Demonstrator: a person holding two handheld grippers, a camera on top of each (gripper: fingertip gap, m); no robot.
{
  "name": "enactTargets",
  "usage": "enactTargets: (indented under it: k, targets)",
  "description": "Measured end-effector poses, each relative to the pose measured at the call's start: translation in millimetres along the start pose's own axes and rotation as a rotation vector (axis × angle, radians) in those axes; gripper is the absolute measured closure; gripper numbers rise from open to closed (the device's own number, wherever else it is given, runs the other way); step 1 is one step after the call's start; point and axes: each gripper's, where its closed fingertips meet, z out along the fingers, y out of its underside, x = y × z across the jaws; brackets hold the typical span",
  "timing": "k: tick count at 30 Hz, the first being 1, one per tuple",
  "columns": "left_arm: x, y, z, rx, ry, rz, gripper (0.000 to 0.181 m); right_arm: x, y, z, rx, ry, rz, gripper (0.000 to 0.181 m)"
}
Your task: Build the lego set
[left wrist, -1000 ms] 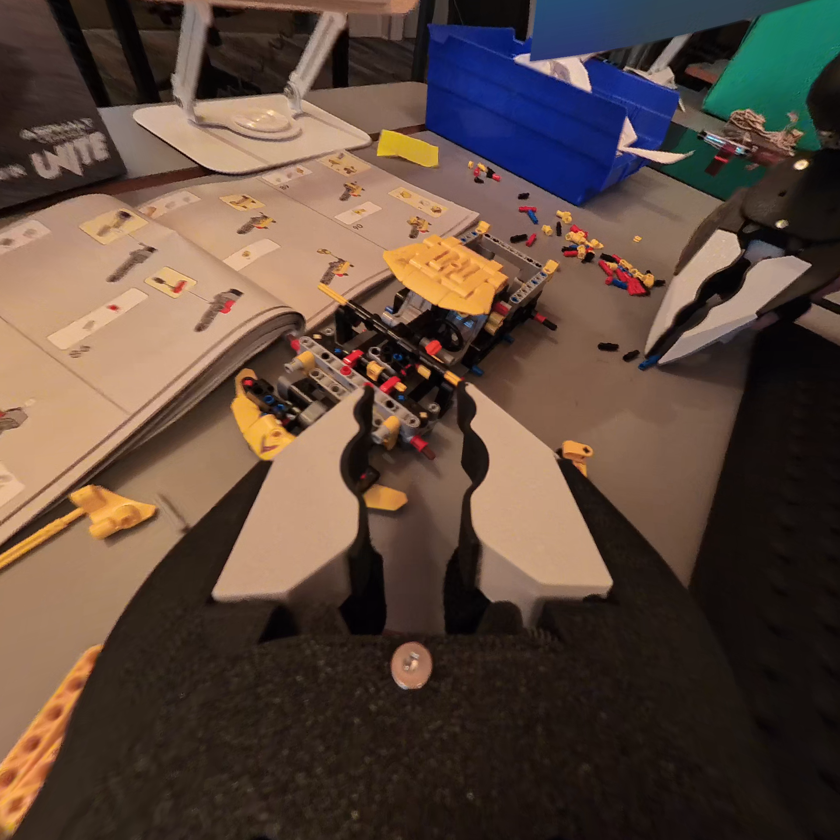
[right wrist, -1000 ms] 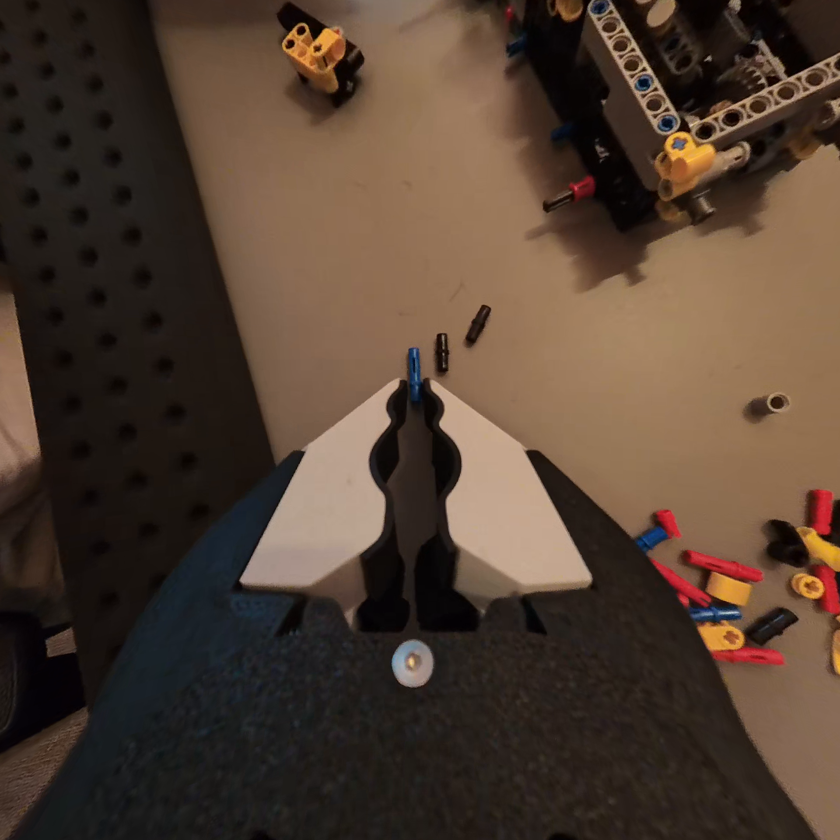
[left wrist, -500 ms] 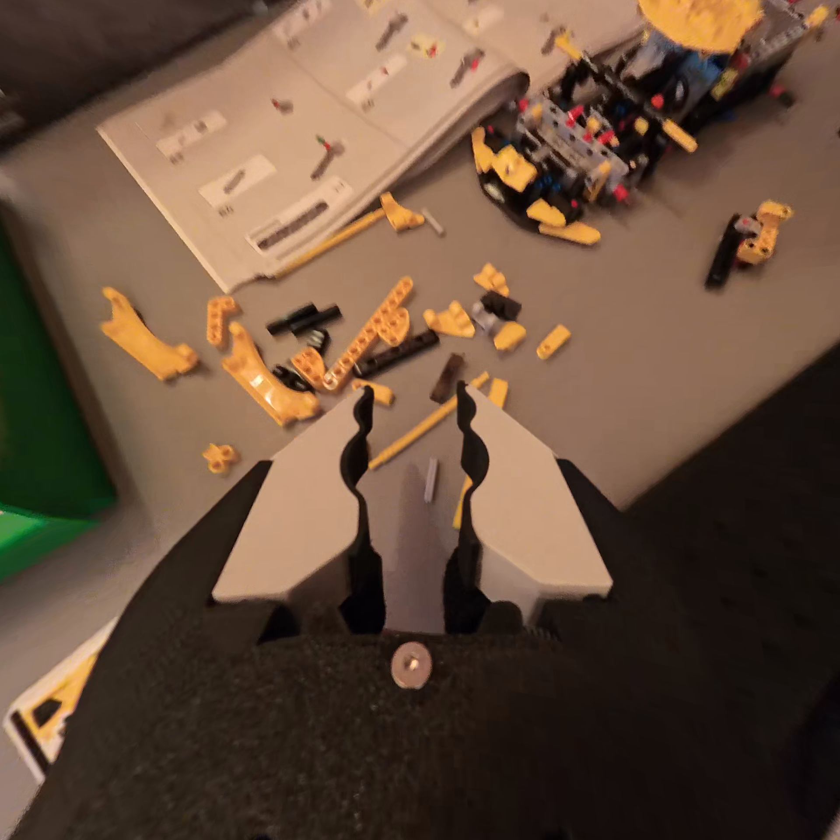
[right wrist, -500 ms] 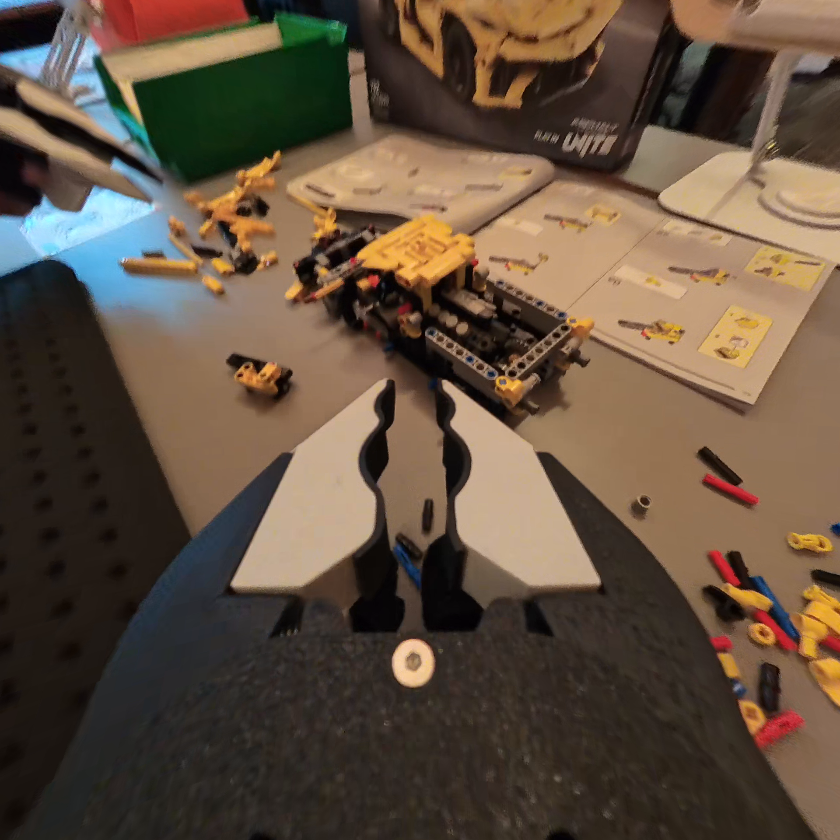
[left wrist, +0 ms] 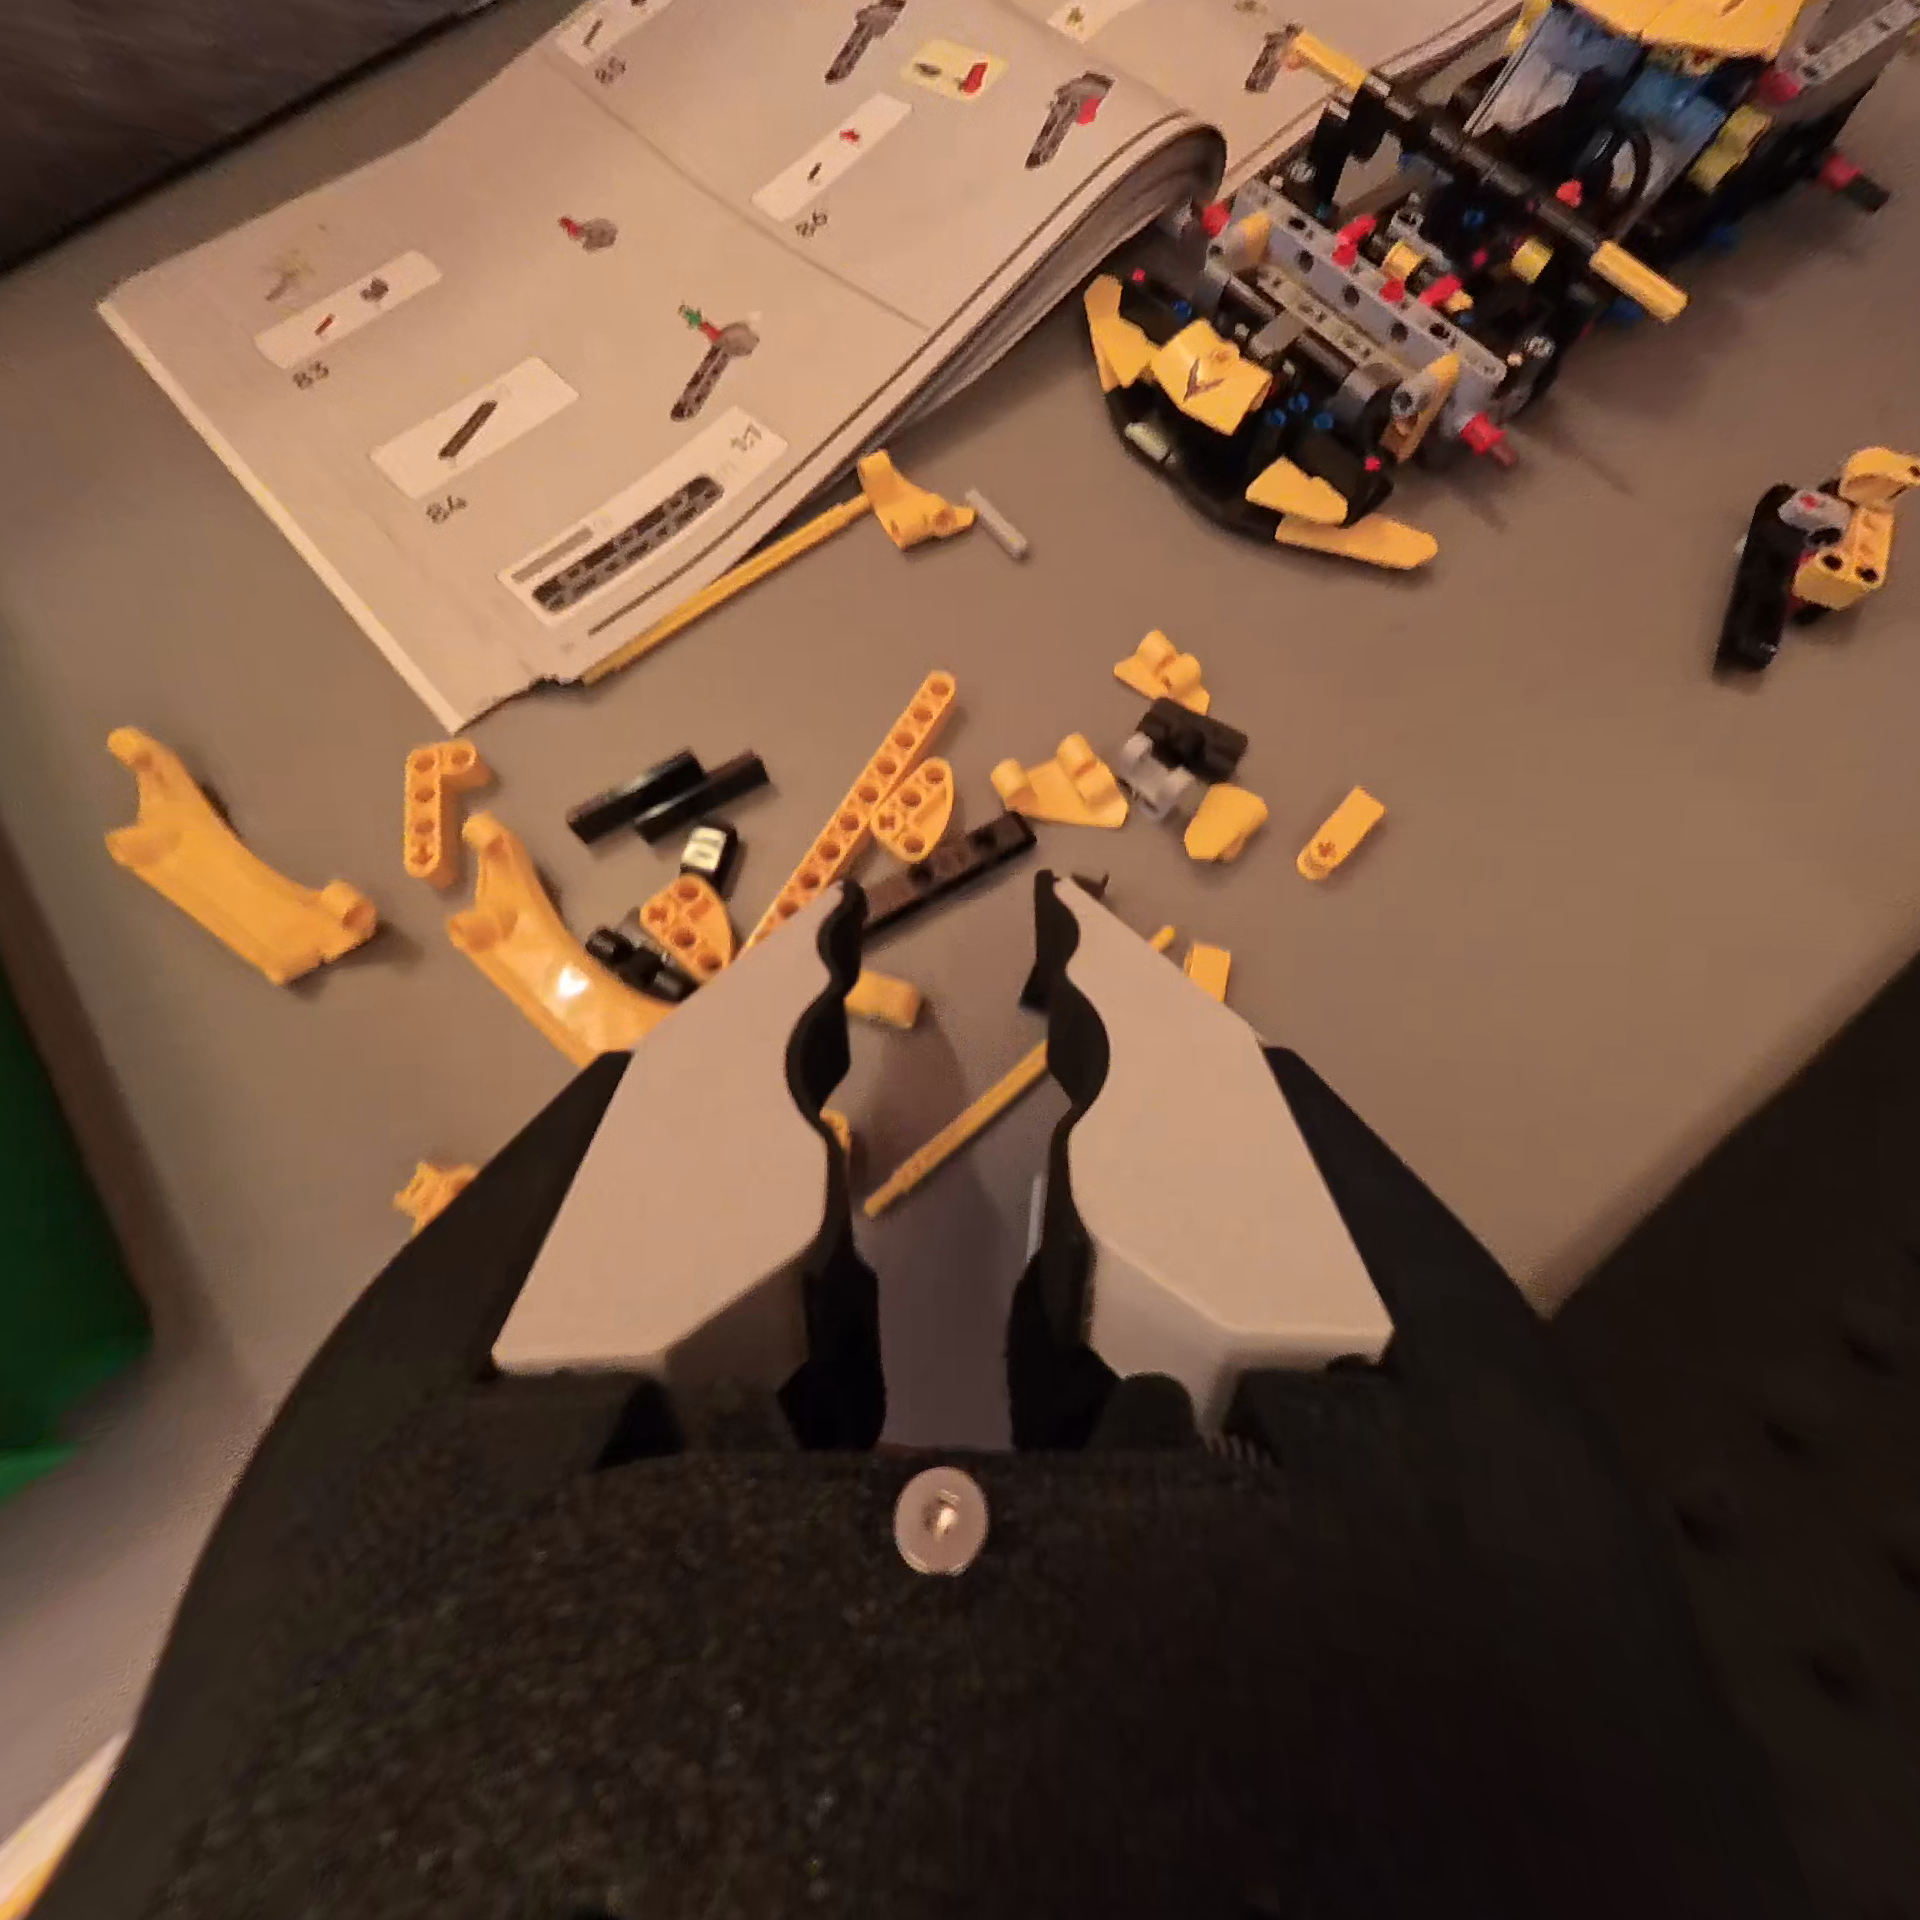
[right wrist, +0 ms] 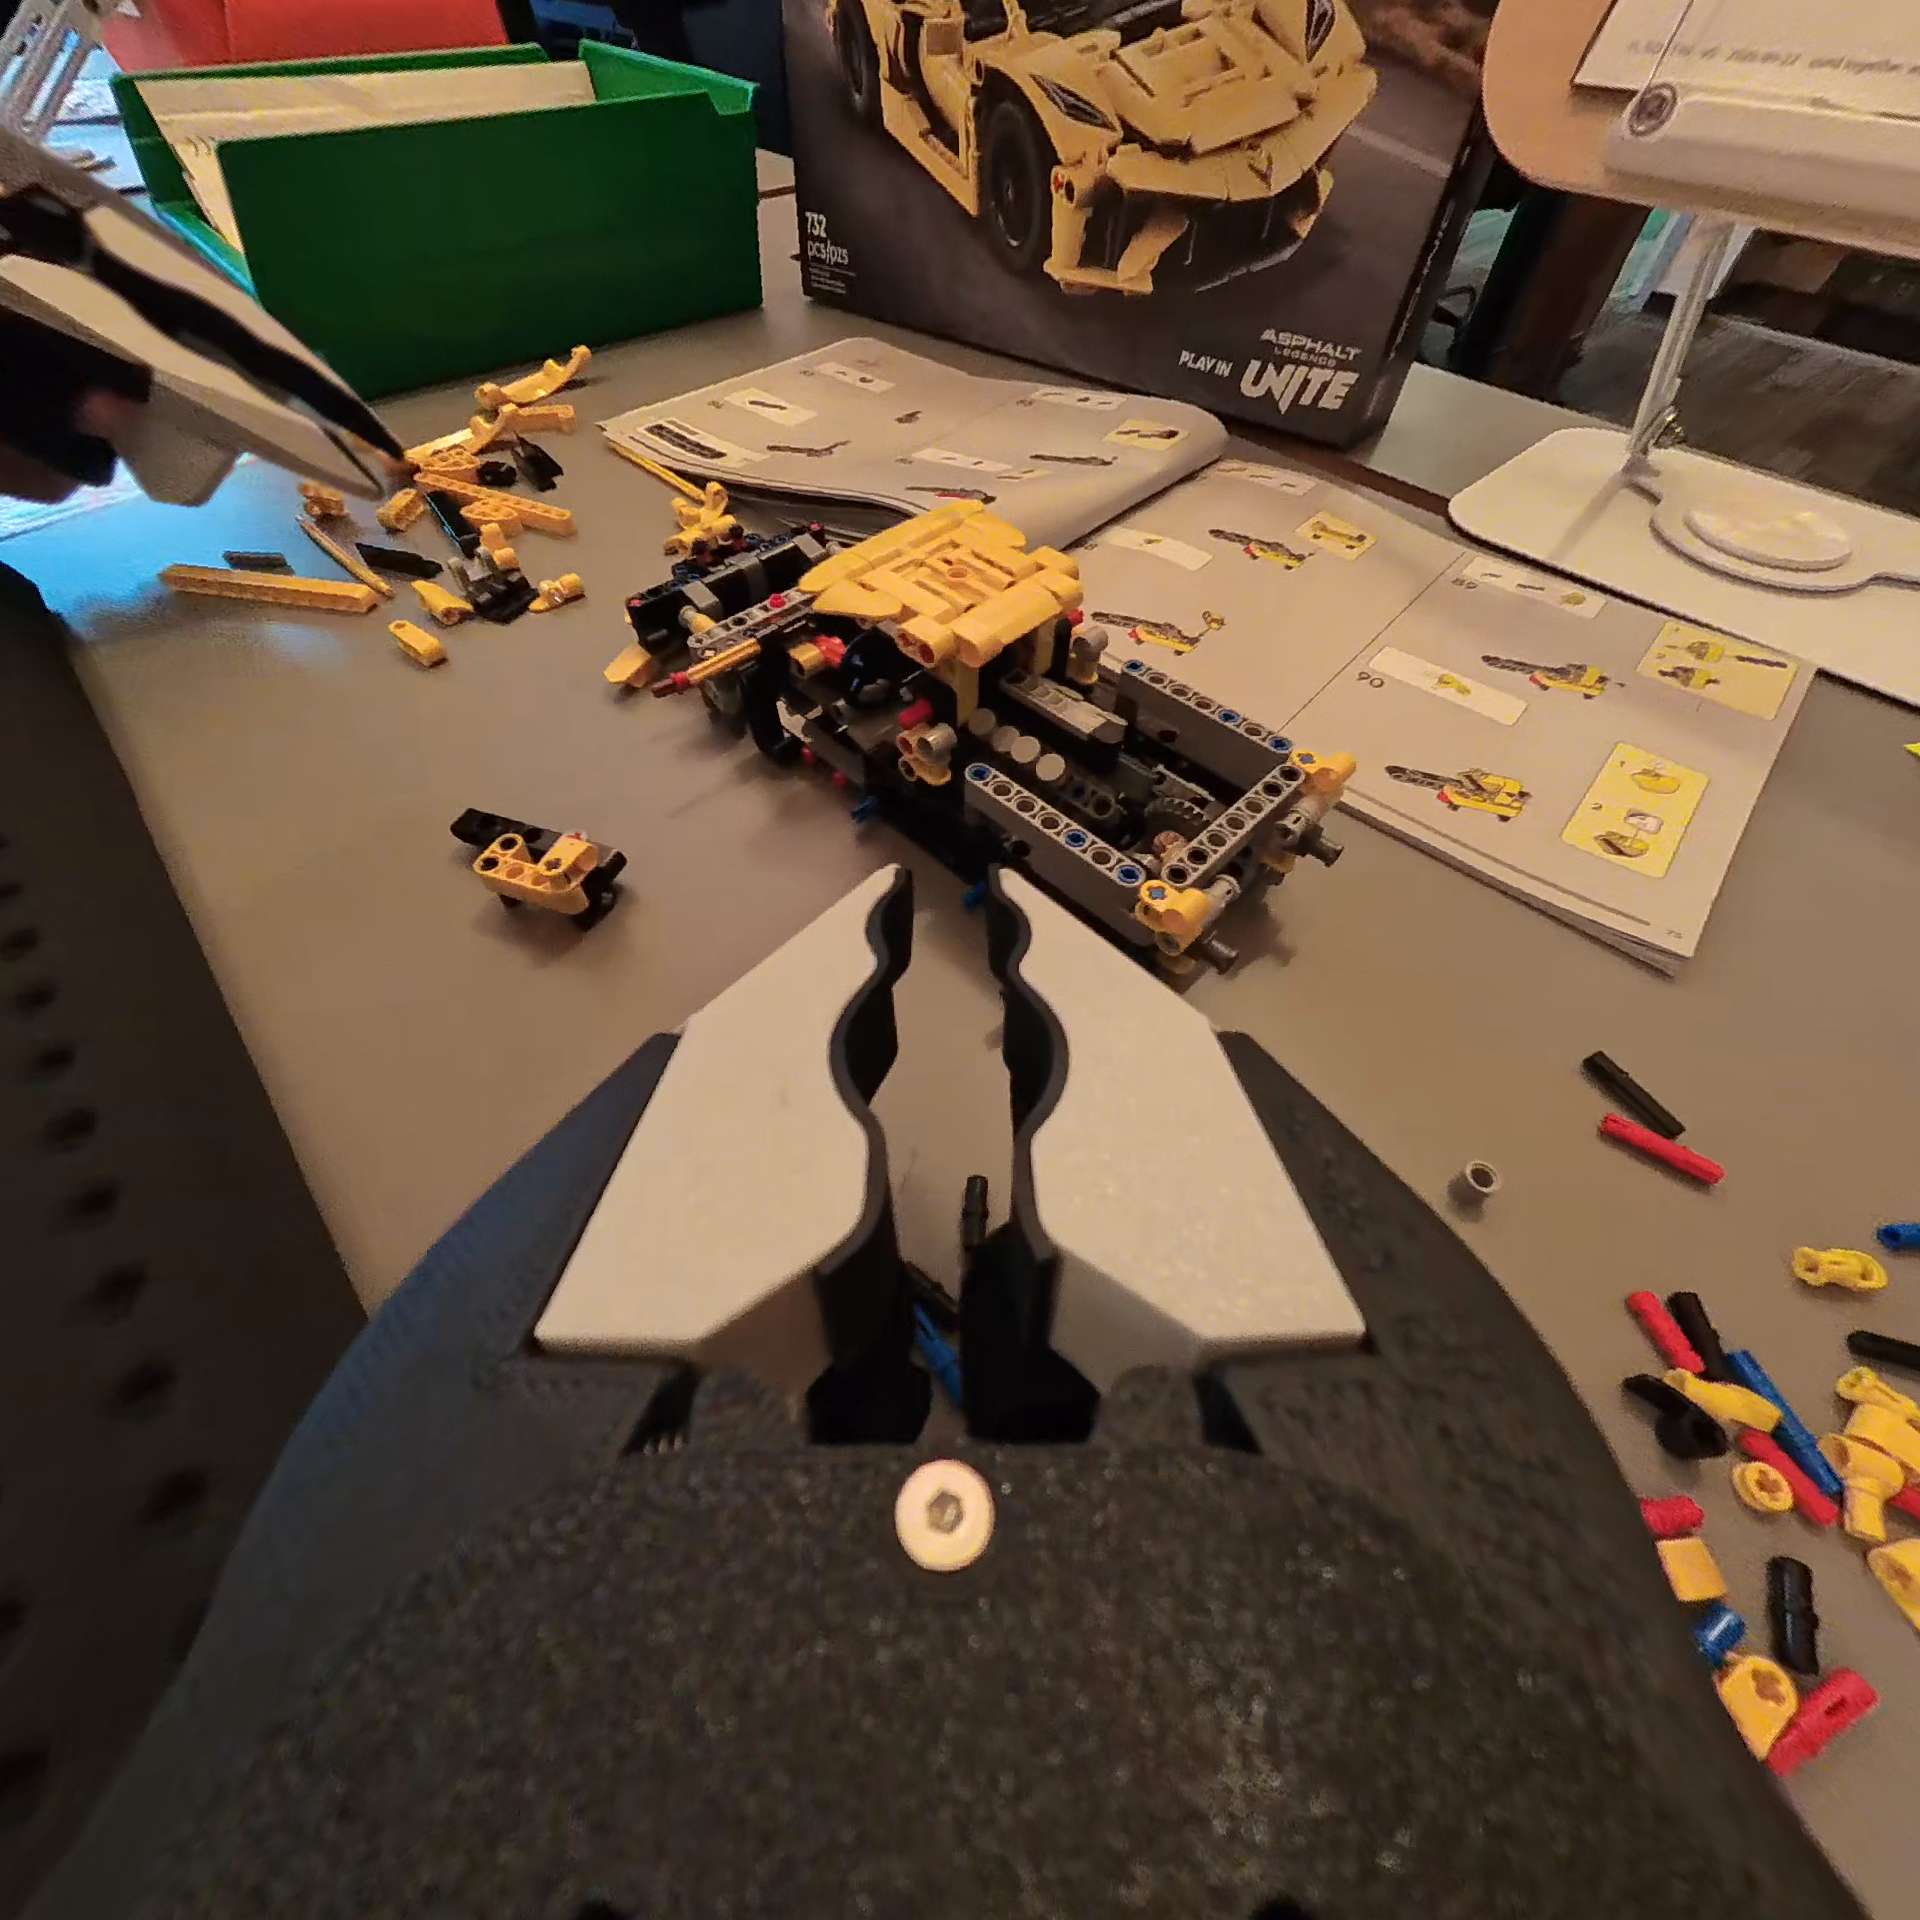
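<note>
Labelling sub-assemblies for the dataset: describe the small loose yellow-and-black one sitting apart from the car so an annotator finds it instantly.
Start at the half-built yellow and black car in the middle of the grey table. Look to its left in the right wrist view, on the bare stretch toward the near edge: the small yellow-and-black sub-assembly sits there alone. Unlike the loose yellow pieces by the green bin, it is several parts already joined.

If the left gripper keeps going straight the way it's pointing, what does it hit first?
Probably the black holed beam just beyond the open left gripper, in the loose yellow parts pile; depth is uncertain.
</note>
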Motion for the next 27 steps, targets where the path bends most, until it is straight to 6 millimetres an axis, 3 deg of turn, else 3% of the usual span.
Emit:
enactTargets:
  k: [5,12,21,27]
  targets:
    - [-7.6,-2.1,19.4,-0.084,-0.036,-0.036,0.148,4.2,-5.1,-5.3,0.033,0.025,0.013,0.169]
    - [-49.7,0.9,7.9,-0.113,-0.228,-0.076,0.148,3.1,-5.3,-6.2,0.04,0.002,0.035,0.169]
    - [-56.0,11.3,13.4,-0.185,-0.251,-0.098,0.16,-2.4,-3.7,-5.5,0.033,-0.033,0.038,0.169]
    - [-59.0,10.0,13.2,-0.213,-0.318,0.012,0.166,-3.1,-2.5,-5.1,0.027,-0.038,0.04,0.169]
